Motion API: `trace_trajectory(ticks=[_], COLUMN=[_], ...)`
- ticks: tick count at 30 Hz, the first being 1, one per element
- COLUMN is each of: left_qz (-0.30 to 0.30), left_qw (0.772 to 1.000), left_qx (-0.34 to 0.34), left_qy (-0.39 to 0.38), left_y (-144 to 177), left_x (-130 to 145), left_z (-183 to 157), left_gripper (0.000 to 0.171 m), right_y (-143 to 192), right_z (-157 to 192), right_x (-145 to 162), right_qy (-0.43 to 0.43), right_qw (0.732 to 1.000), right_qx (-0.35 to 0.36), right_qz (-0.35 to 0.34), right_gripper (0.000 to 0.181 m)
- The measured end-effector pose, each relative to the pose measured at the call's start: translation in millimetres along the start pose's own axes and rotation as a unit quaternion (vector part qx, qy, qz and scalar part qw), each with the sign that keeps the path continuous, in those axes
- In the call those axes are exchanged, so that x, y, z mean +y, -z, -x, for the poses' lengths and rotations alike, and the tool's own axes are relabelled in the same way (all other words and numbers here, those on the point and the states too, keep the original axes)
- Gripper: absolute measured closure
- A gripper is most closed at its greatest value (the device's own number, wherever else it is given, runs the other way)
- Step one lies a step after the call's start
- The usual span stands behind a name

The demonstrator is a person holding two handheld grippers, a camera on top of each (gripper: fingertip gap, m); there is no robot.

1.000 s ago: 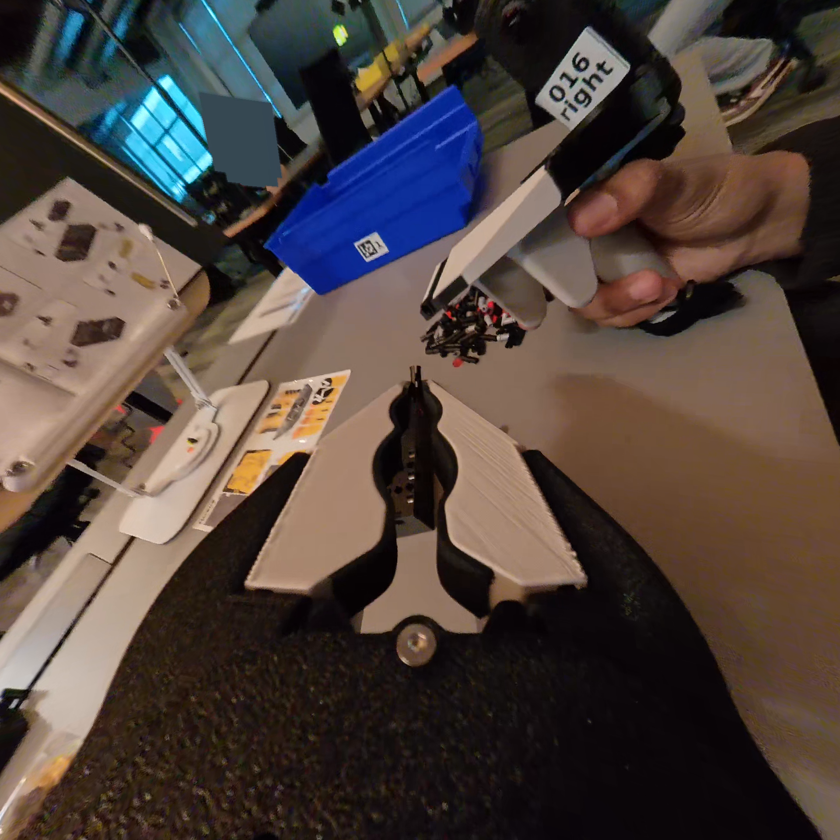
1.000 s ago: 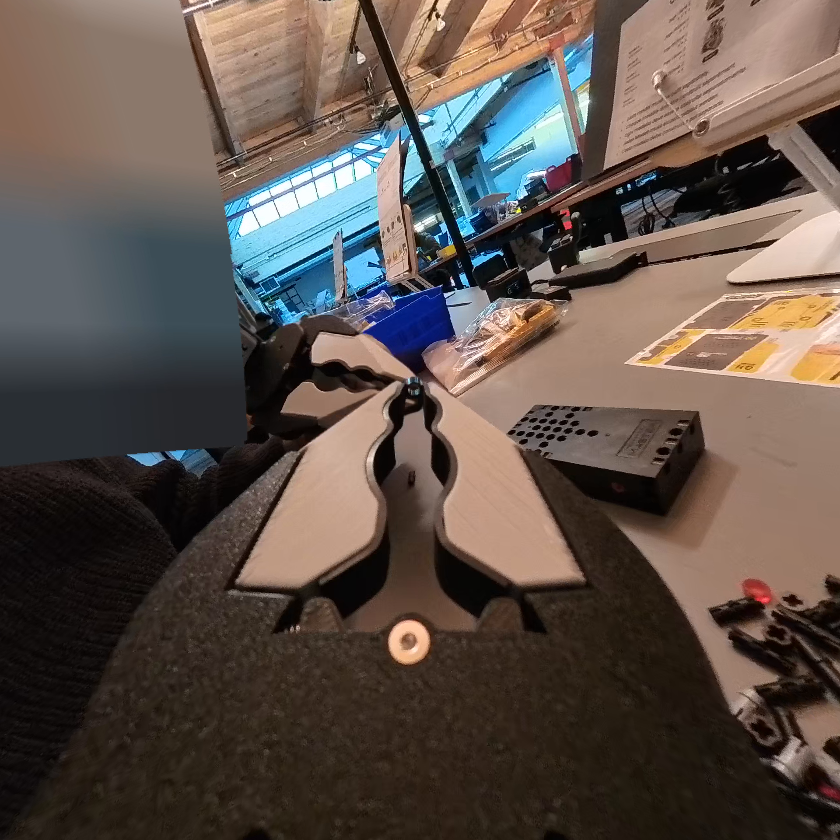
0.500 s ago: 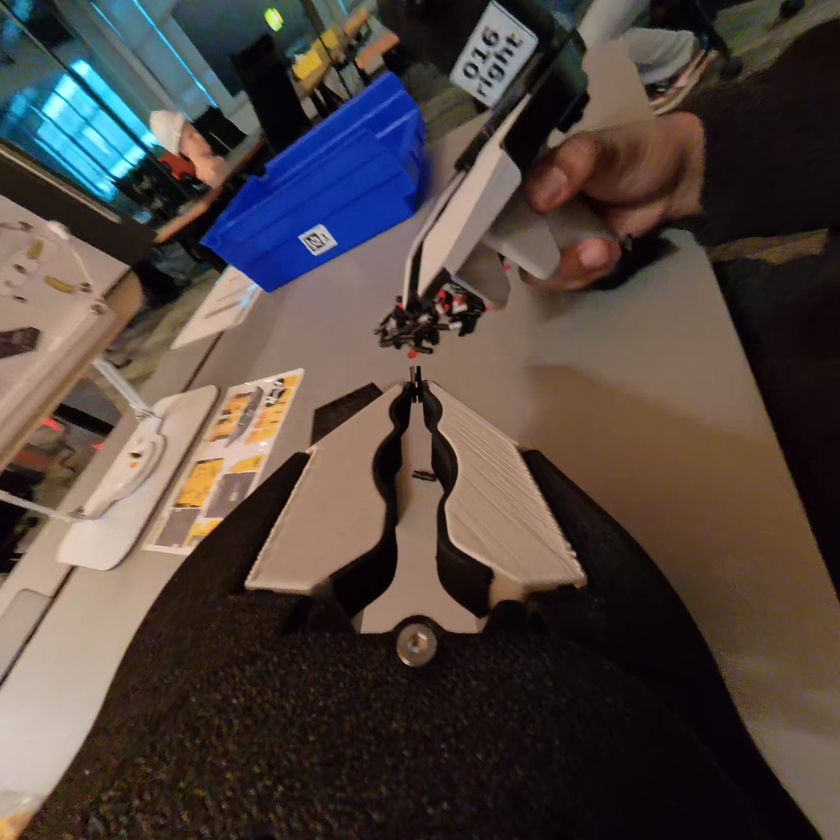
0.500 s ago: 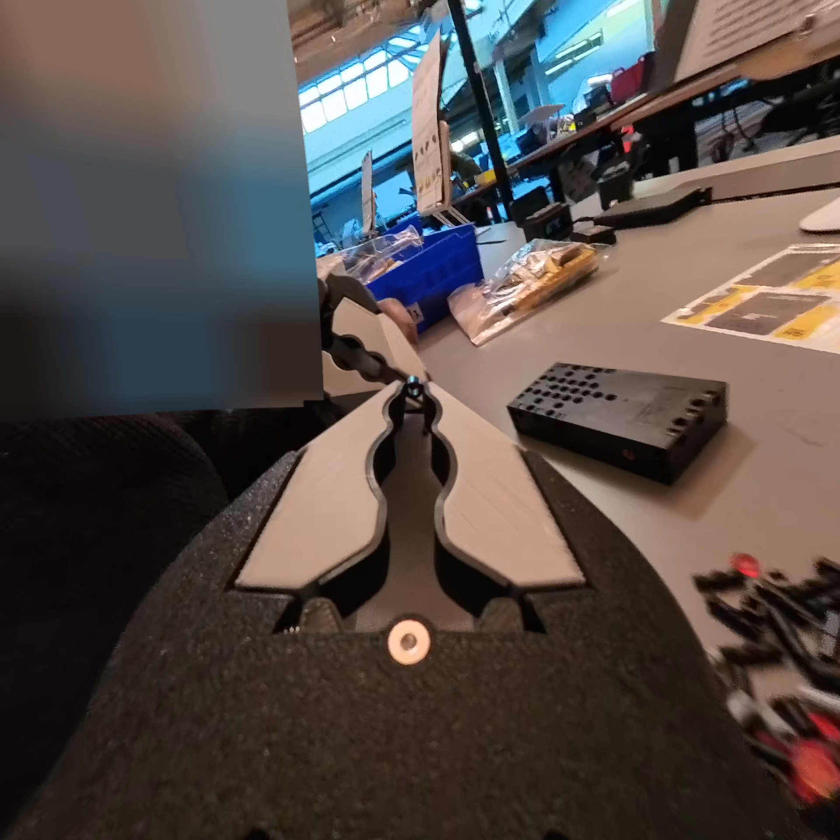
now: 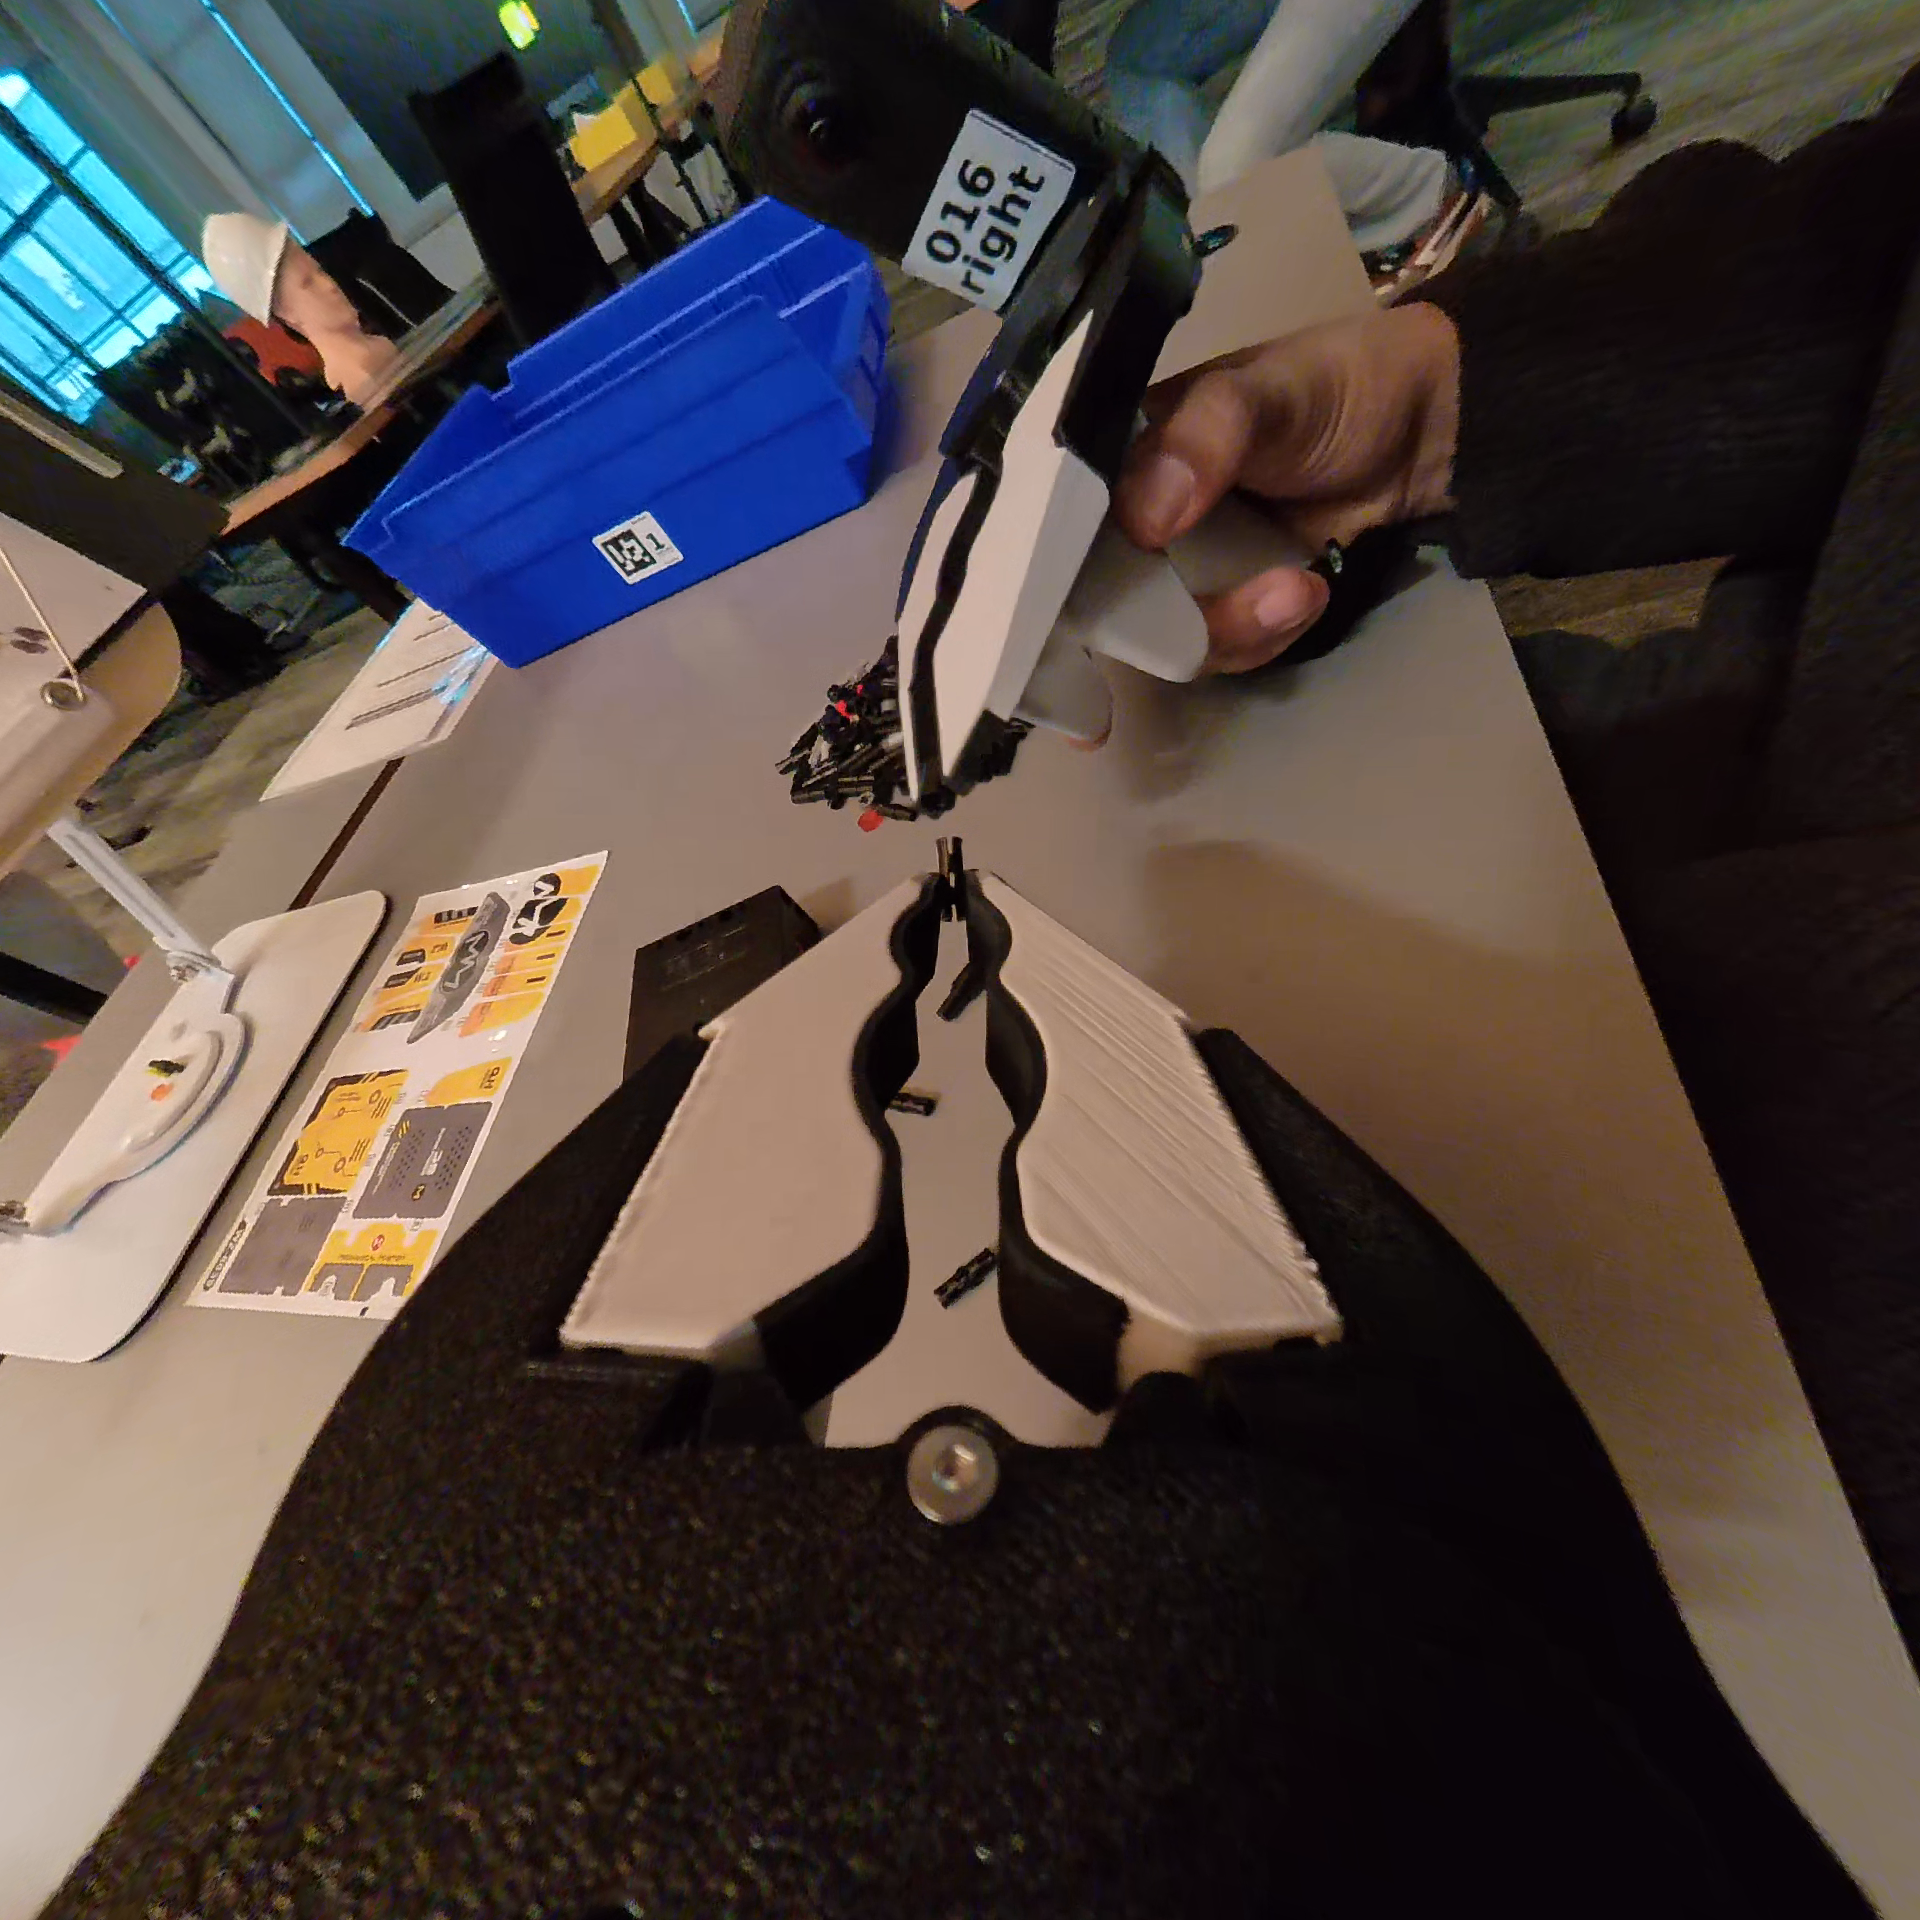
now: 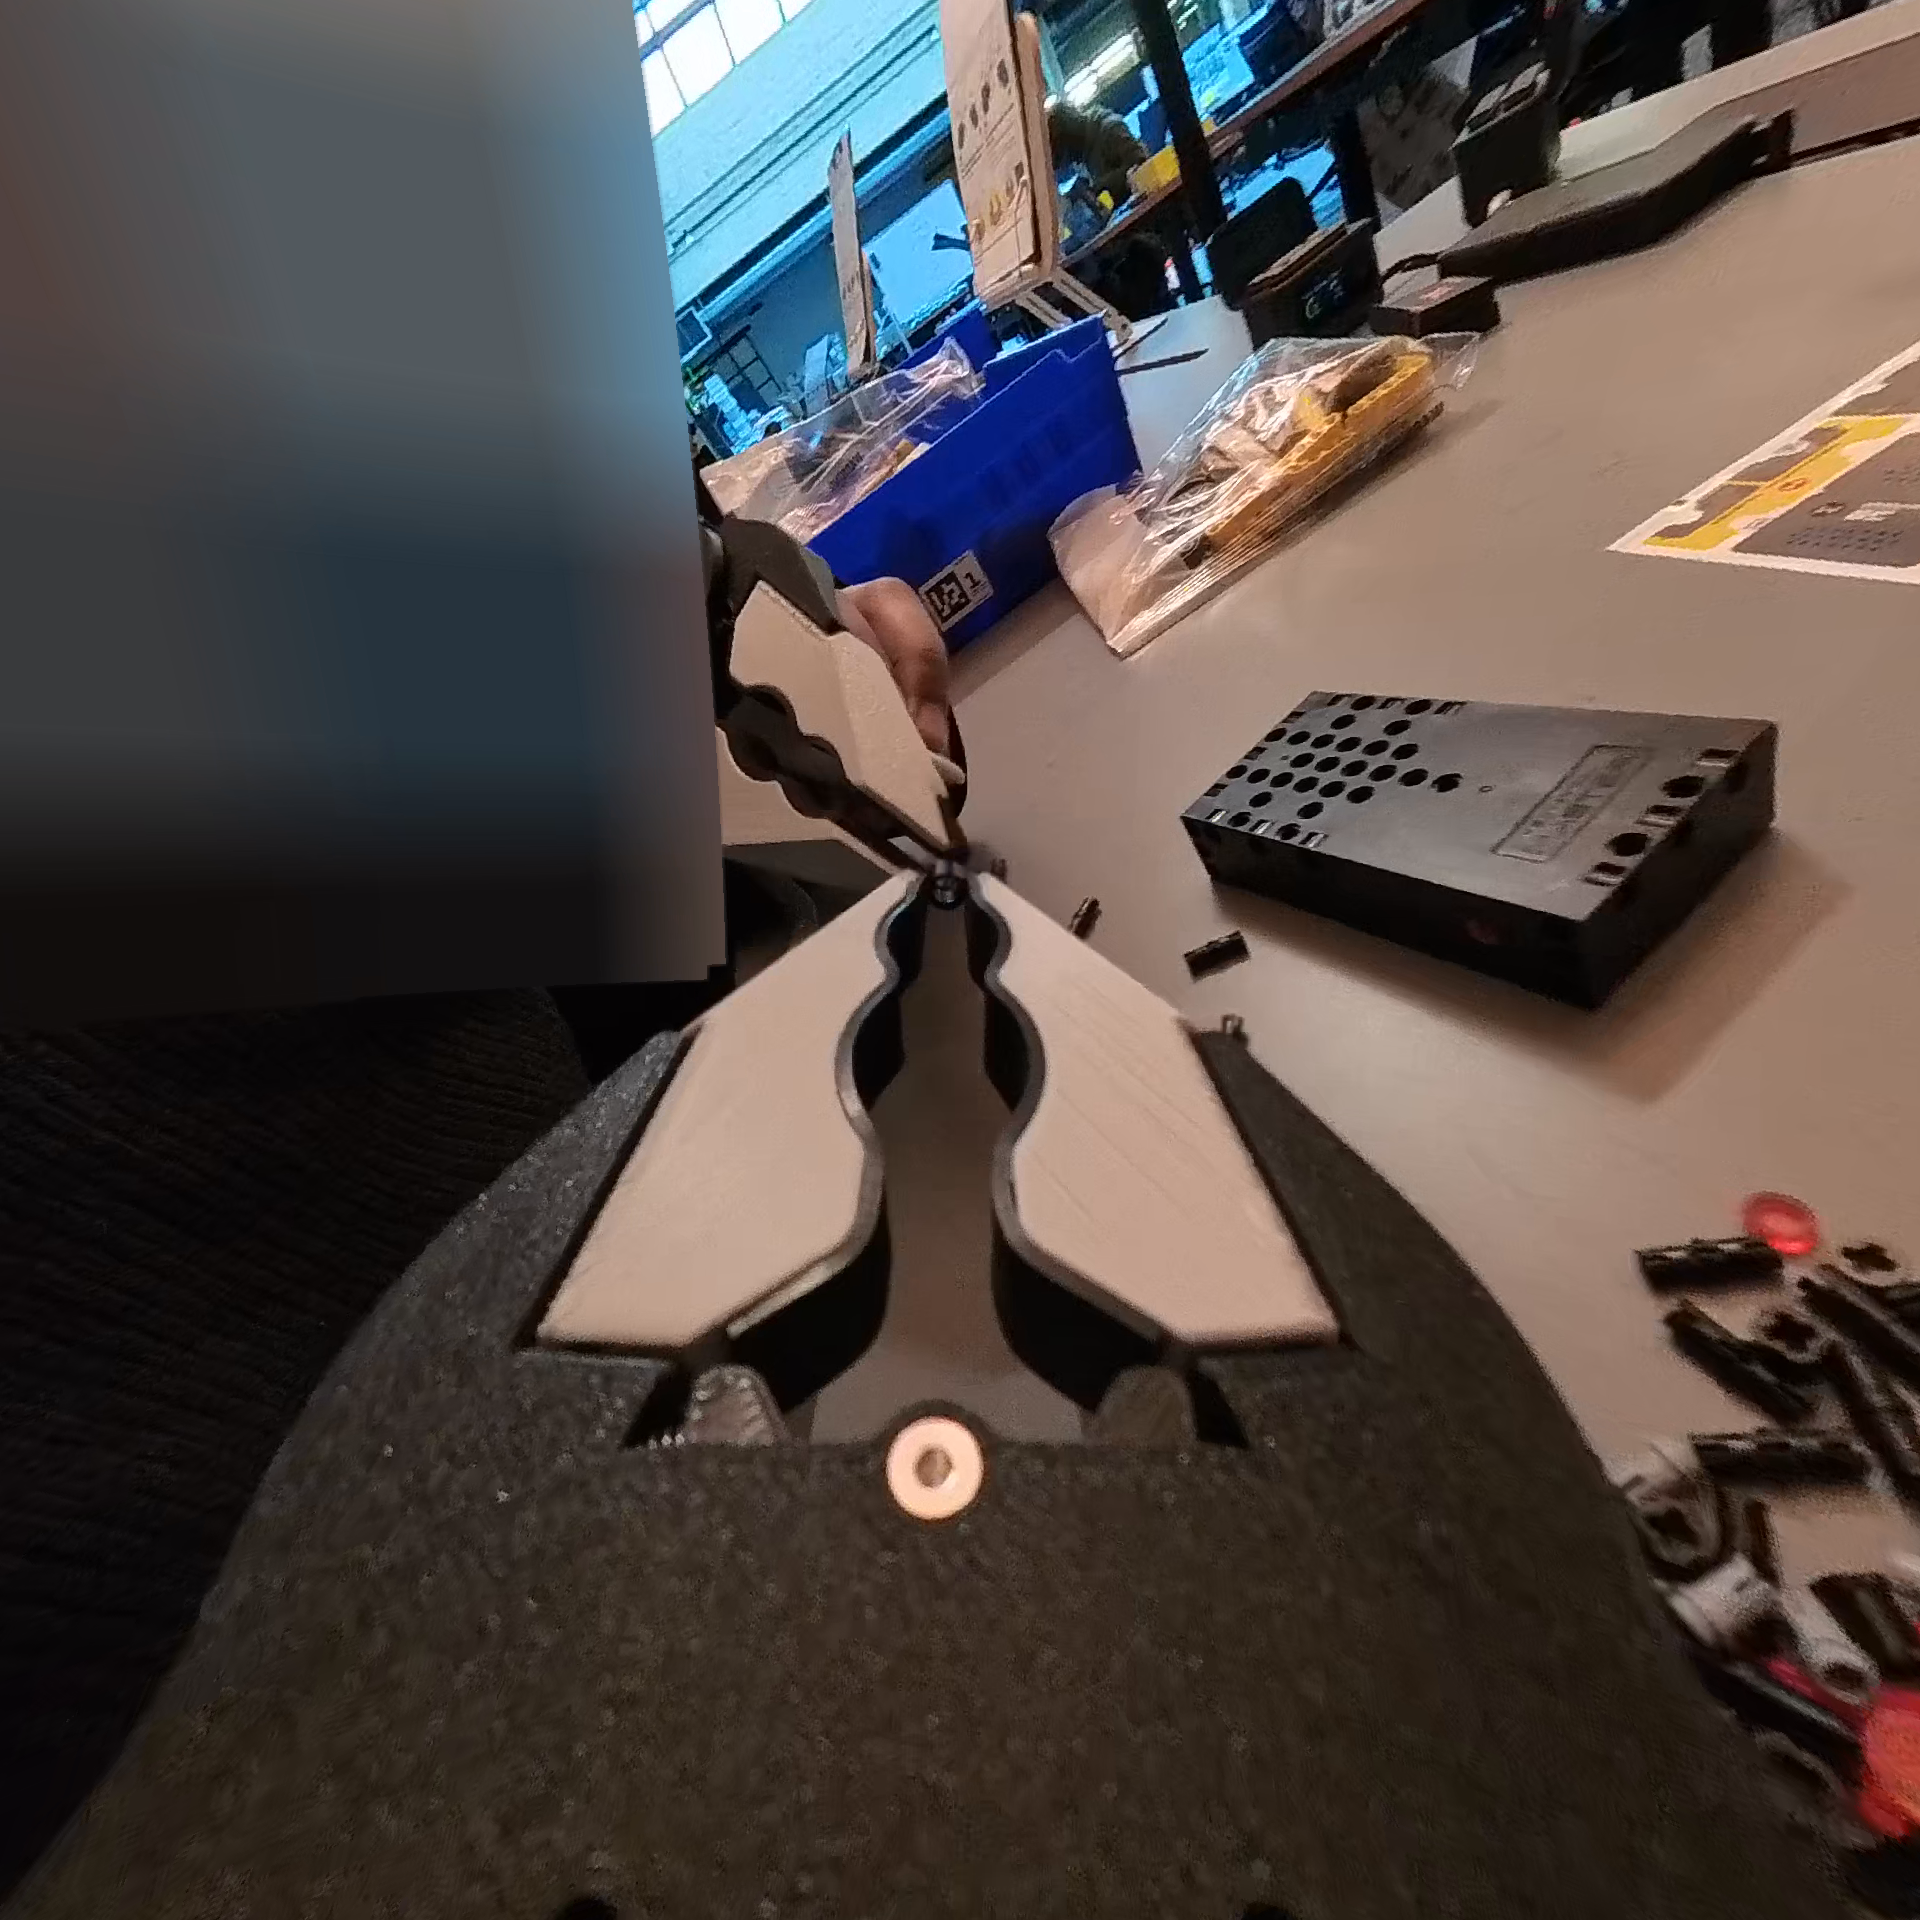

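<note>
My left gripper [image 5: 948, 896] is shut on a small black pin [image 5: 945, 858] that sticks out past its tips. My right gripper [image 6: 945, 881] is shut on another small black pin [image 6: 945, 891], seen end-on. In the left wrist view the right gripper [image 5: 928, 795], held by a hand [image 5: 1288, 468], points down at the left one's tips. The two tips are almost touching. In the right wrist view the left gripper [image 6: 948, 836] comes in from the upper left. A pile of black and red pins [image 5: 847, 727] lies just behind them and also shows in the right wrist view [image 6: 1787, 1403].
A black perforated box [image 6: 1486, 821] lies on the grey table [image 5: 1299, 935], right of the tips. Loose pins [image 6: 1216, 951] lie near it. A blue bin [image 5: 644, 436], bagged parts [image 6: 1278, 436], a yellow sticker sheet [image 5: 416, 1091] and a white stand base [image 5: 156, 1091] sit farther off. My two grippers' fingertips are within a few centimetres of each other.
Both grippers have dropped toward the table and closed in on each other, and the right one has tilted down. Their tips now nearly meet. Both stay shut.
</note>
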State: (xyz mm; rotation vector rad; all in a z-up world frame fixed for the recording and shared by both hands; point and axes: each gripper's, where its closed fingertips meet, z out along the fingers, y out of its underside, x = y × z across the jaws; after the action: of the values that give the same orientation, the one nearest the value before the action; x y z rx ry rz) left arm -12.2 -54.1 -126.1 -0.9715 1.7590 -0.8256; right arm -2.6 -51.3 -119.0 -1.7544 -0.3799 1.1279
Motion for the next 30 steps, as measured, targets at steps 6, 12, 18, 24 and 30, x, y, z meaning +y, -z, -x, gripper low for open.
trace_trajectory(ticks=[6,12,18,24,30], left_qz=[-0.003,0.007,0.015,0.021,0.026], left_qw=[1.000,1.000,1.000,0.999,0.999], left_qx=[0.004,0.010,0.023,0.035,0.046], left_qy=[0.001,-0.002,0.000,-0.004,-0.009], left_y=[1,-1,0,0,1], left_x=[-1,2,6,8,10], left_z=[-2,-5,-9,-13,-18], left_gripper=[0.169,0.169,0.169,0.169,0.169], right_y=[-3,-7,-9,-10,-10], right_z=[0,2,2,2,4], right_x=[4,10,15,21,27], right_qy=[-0.001,0.000,-0.008,-0.022,-0.038], right_qw=[1.000,0.999,0.999,0.998,0.996], right_qx=[0.000,-0.001,-0.002,-0.008,-0.021], right_qz=[0.015,0.034,0.050,0.066,0.083], right_gripper=[0.174,0.174,0.175,0.175,0.175])
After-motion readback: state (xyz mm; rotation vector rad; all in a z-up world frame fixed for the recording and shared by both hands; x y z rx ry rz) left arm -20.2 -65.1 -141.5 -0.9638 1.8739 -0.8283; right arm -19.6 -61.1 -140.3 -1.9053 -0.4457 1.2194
